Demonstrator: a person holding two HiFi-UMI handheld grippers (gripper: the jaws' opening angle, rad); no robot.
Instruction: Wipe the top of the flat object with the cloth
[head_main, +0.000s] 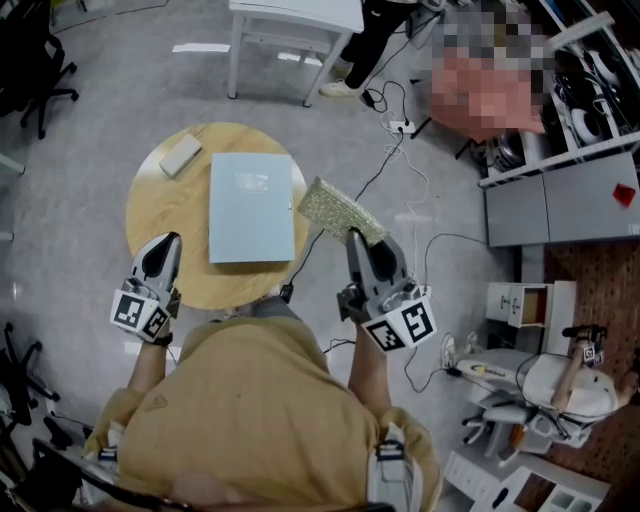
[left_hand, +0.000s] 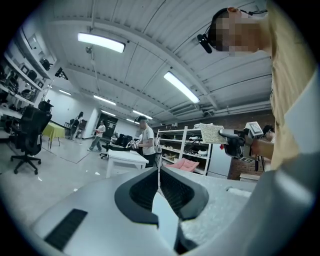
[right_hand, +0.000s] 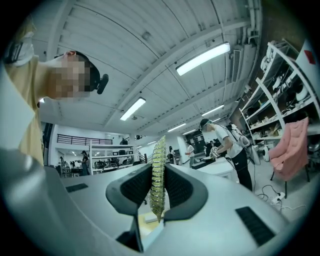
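Observation:
A pale blue flat board (head_main: 251, 205) lies on the round wooden table (head_main: 150, 200). My right gripper (head_main: 358, 238) is shut on a yellow-green cloth (head_main: 340, 210), held off the table's right edge beside the board's top right corner. In the right gripper view the cloth (right_hand: 158, 170) stands edge-on, pinched between the jaws of my right gripper (right_hand: 158, 187). My left gripper (head_main: 167, 242) hovers over the table's front left edge, left of the board. In the left gripper view my left gripper (left_hand: 159, 184) is shut with nothing in it, and the cloth (left_hand: 211, 133) shows far off.
A small beige block (head_main: 180, 155) lies at the table's back left. A white table (head_main: 295, 20) stands behind, with a power strip and cables (head_main: 400, 127) on the floor at right. A grey cabinet (head_main: 560, 205) is at far right and an office chair (head_main: 35, 70) at far left.

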